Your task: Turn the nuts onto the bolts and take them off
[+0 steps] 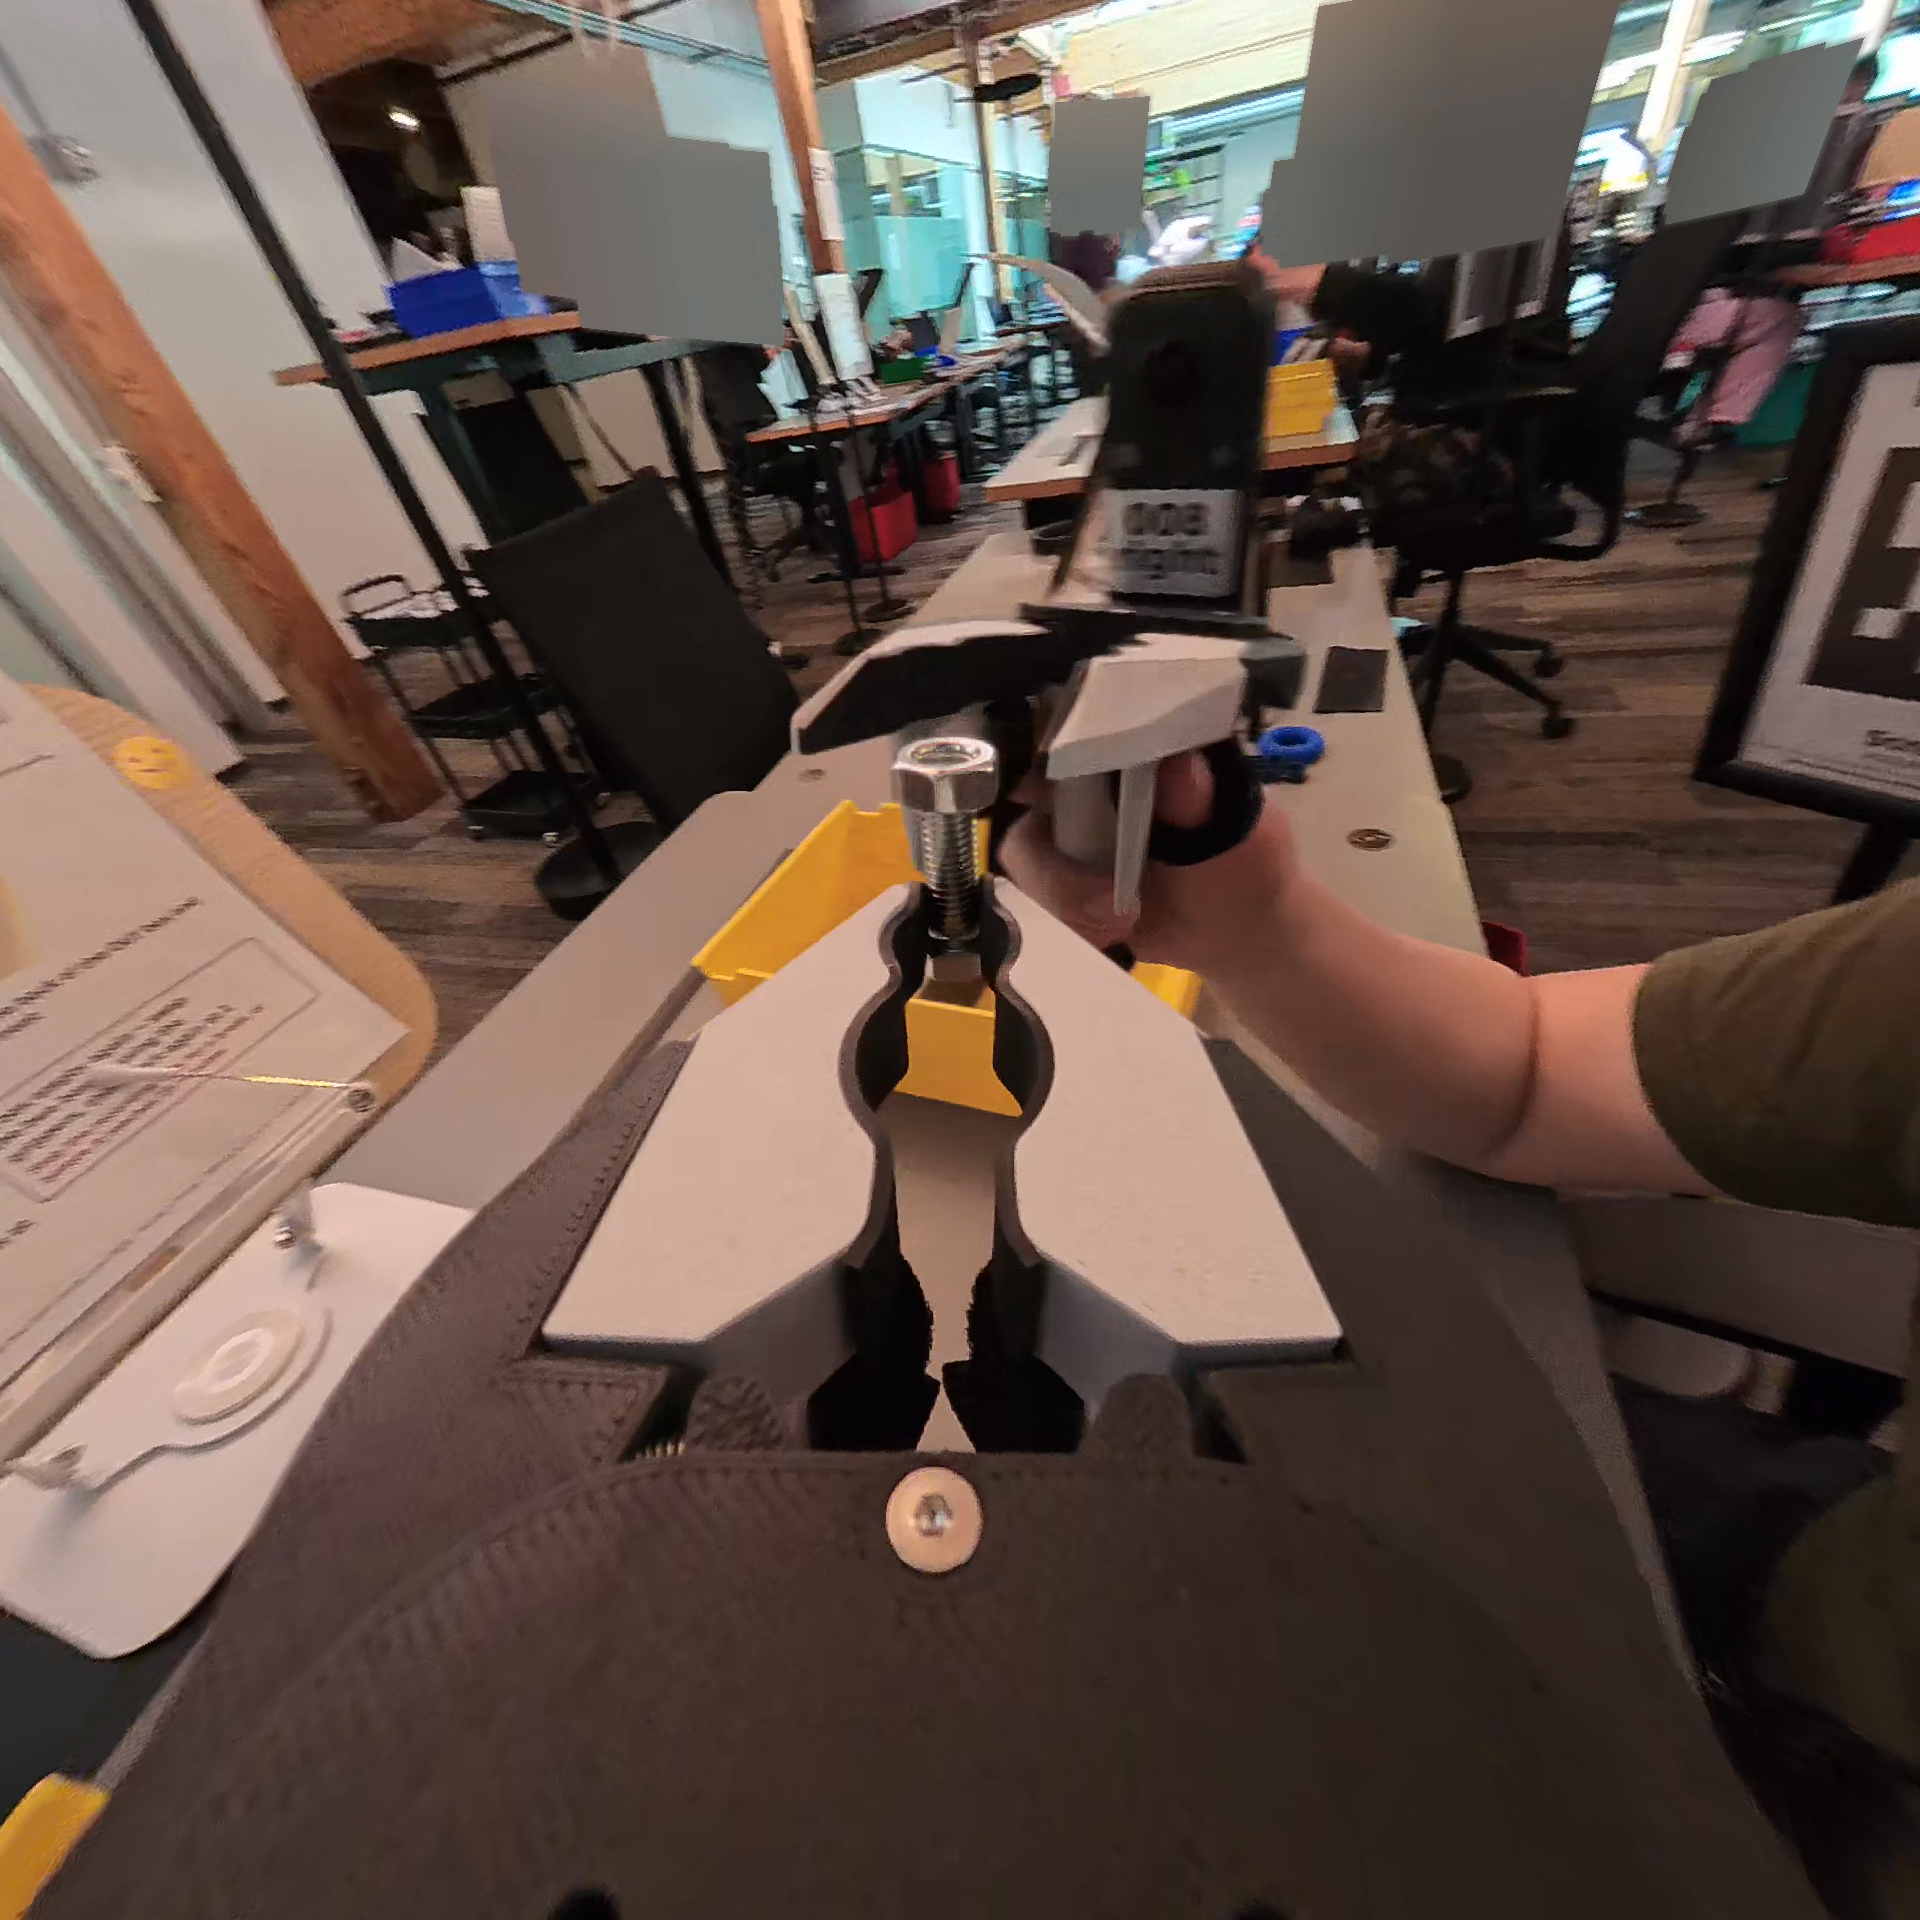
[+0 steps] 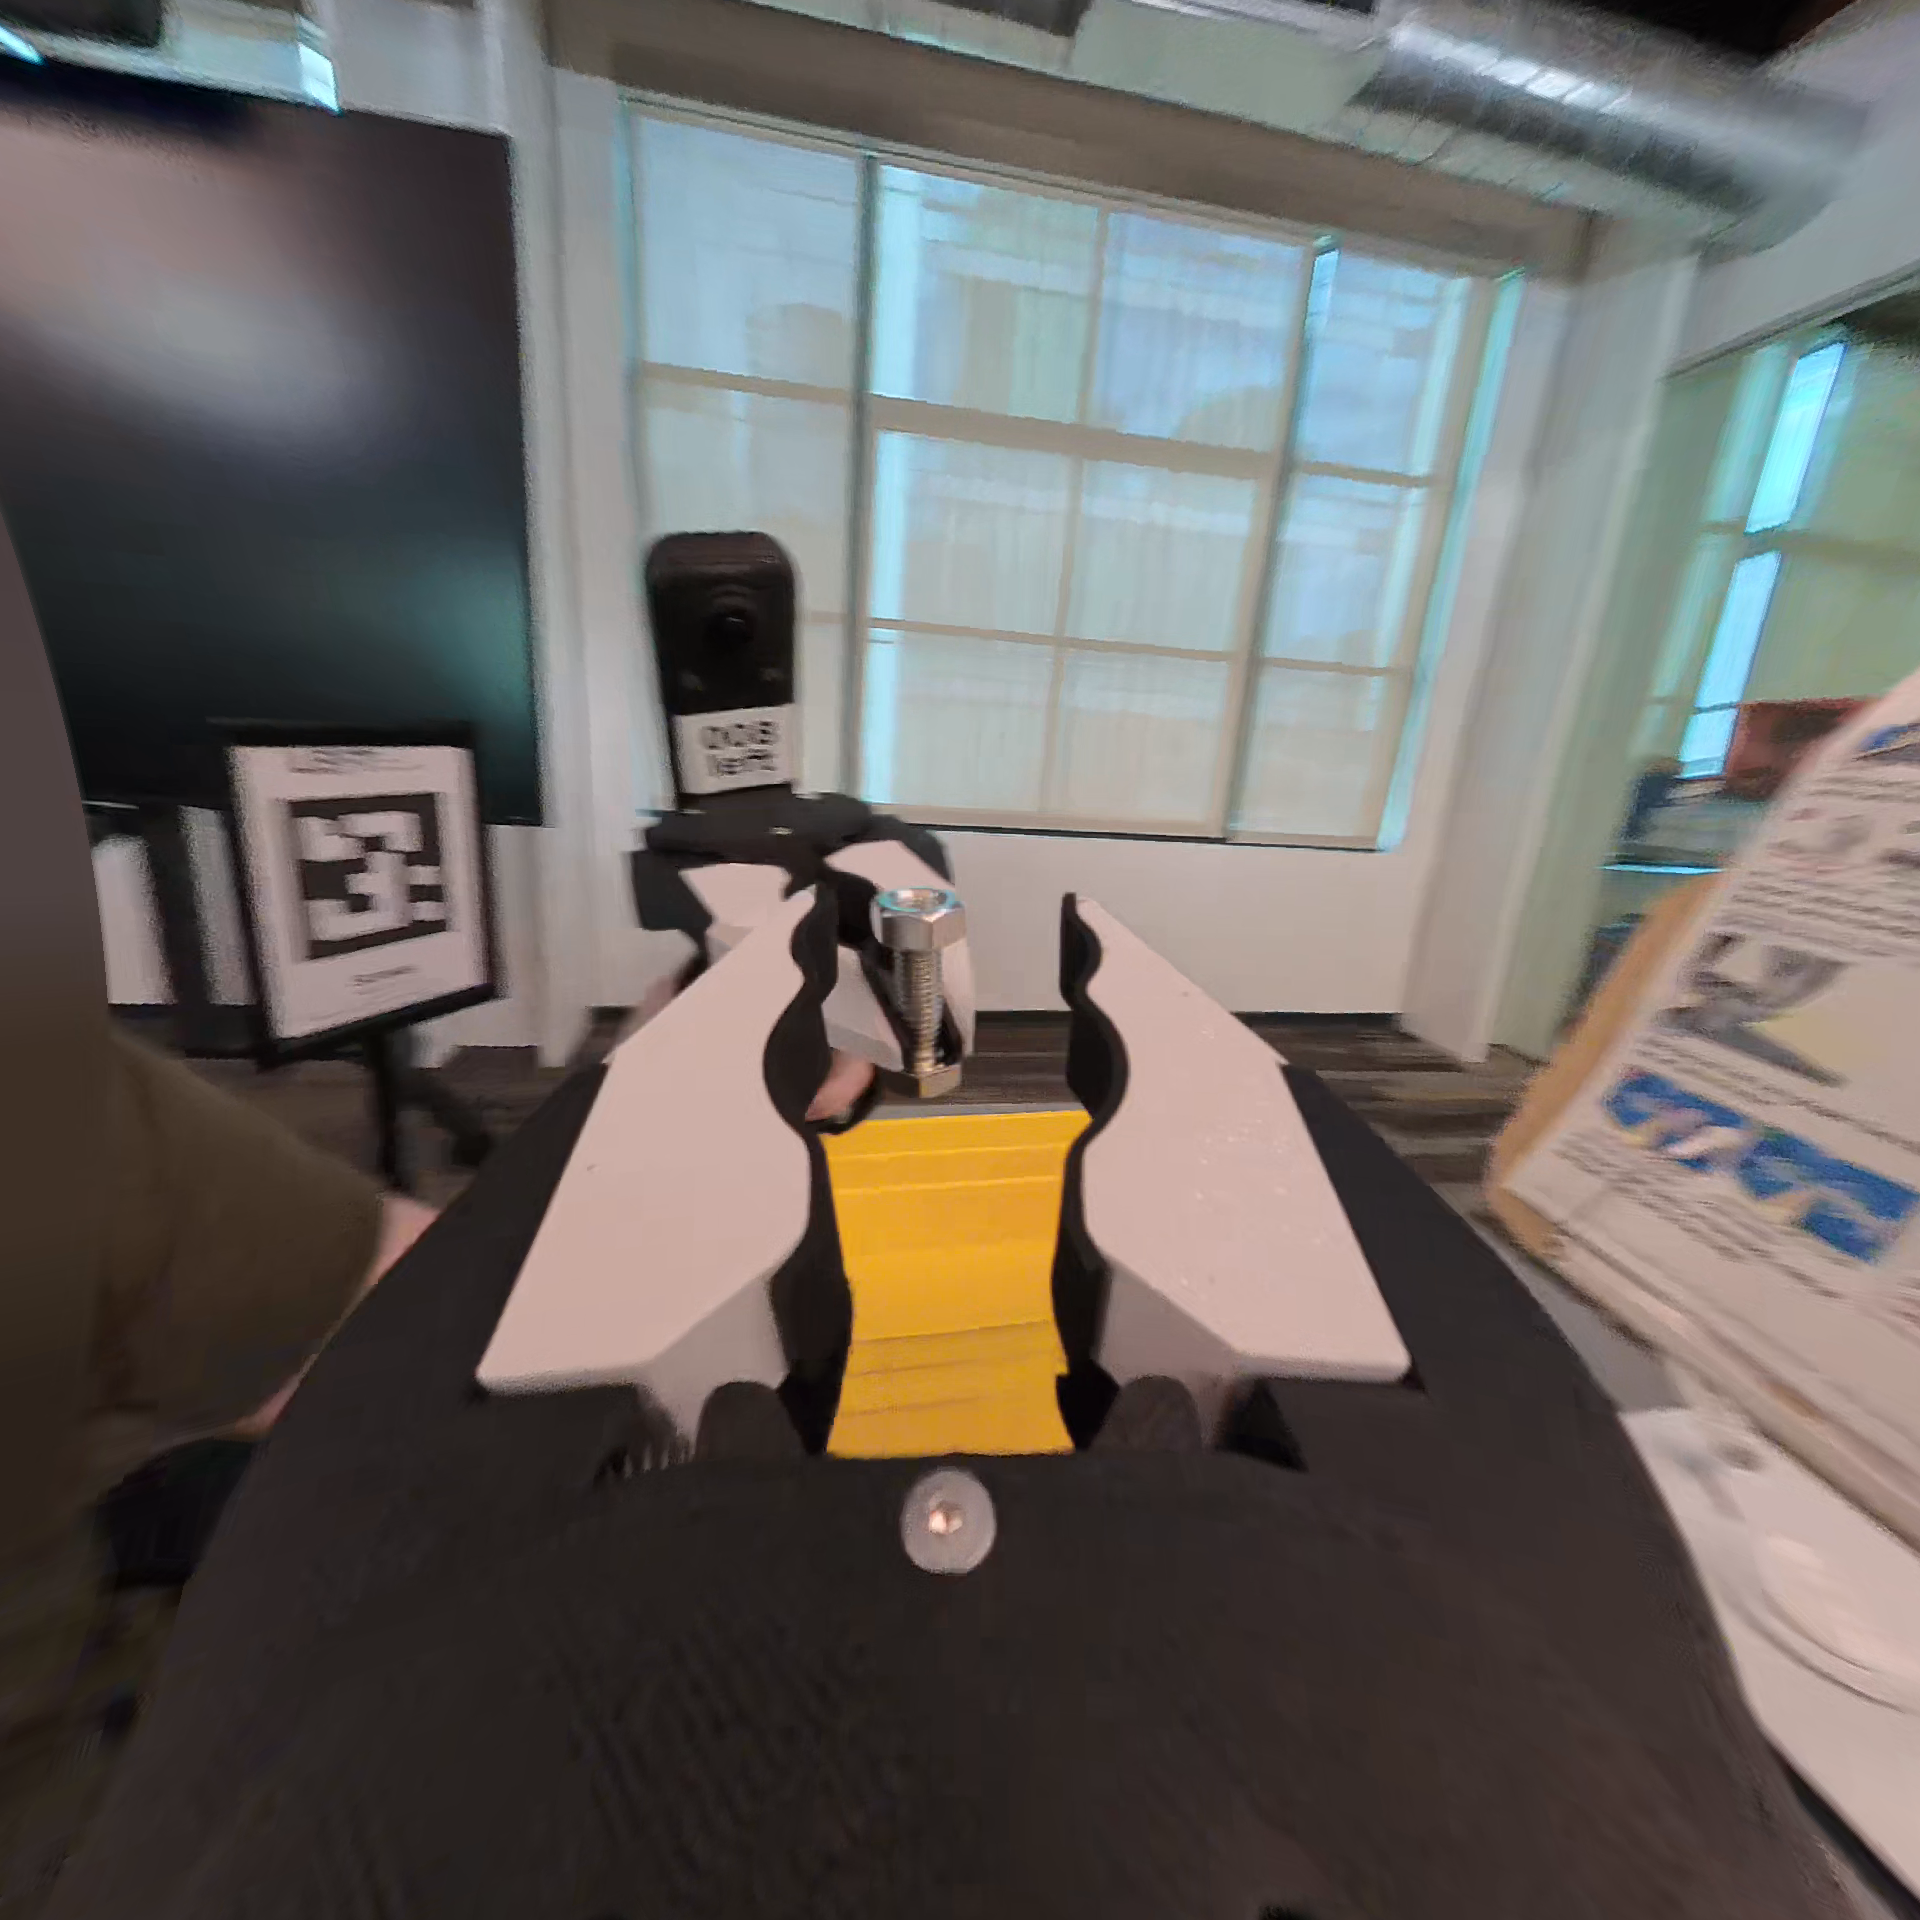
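Bolt upright, clamped between left gripper fingers.

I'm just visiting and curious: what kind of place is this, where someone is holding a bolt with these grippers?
Probably an open-plan workshop or lab office. Long workbenches run down the room with rolling office chairs beside them, yellow parts bins sit on the bench, and a framed black-and-white marker sign stands by big windows.

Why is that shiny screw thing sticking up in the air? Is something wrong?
Nothing looks wrong. The shiny silver threaded bolt stands upright because the left gripper pinches its lower end, above the yellow plastic bin. The right gripper is open beside it, holding nothing.
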Tool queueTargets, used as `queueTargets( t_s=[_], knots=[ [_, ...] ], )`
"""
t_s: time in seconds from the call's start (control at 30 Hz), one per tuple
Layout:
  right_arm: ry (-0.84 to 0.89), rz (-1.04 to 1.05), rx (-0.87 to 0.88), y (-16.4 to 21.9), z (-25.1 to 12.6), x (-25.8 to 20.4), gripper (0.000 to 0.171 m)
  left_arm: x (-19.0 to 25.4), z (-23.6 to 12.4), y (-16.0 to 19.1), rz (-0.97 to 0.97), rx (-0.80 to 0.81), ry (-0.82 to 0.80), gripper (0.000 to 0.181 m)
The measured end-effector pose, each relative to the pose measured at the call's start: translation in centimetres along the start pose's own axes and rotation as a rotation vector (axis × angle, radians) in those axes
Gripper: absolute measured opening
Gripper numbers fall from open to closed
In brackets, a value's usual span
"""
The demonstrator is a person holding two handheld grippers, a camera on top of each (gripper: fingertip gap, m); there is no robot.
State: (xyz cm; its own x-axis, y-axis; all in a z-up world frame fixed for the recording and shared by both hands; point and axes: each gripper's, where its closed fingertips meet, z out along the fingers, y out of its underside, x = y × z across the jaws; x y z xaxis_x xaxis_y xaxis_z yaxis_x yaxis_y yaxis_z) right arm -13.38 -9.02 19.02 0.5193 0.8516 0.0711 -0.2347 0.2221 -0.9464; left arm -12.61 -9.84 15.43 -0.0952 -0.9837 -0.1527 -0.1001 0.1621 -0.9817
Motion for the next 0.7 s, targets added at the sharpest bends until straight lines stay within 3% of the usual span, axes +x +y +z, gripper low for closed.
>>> queueTargets(
  t_s=[0.2, 0.37, 0.43, 0.57, 0.7],
  knots=[
    [0.309, -0.255, -0.027, 0.0, 0.6, 0.9, 0.042, -2.9, -0.1, 0.0, 0.102, -0.009, -0.268, 0.007],
    [0.357, -0.231, -0.043, 0.6, 0.8, 1.1, 0.031, -2.3, 0.3, 0.0, 0.115, -0.009, -0.267, 0.007],
    [0.336, -0.213, -0.044, 0.7, 0.7, 1.1, 0.015, -2.0, 0.5, 0.0, 0.115, -0.010, -0.254, 0.007],
    [0.212, -0.205, -0.041, 0.4, 0.7, 0.1, 0.015, -1.0, 0.4, -0.4, 0.101, 0.008, -0.186, 0.007],
    [-0.140, -0.078, -0.026, -0.1, -0.1, -2.9, 0.015, 2.0, 0.1, -0.8, 0.055, 0.033, 0.054, 0.007]
  ],
)
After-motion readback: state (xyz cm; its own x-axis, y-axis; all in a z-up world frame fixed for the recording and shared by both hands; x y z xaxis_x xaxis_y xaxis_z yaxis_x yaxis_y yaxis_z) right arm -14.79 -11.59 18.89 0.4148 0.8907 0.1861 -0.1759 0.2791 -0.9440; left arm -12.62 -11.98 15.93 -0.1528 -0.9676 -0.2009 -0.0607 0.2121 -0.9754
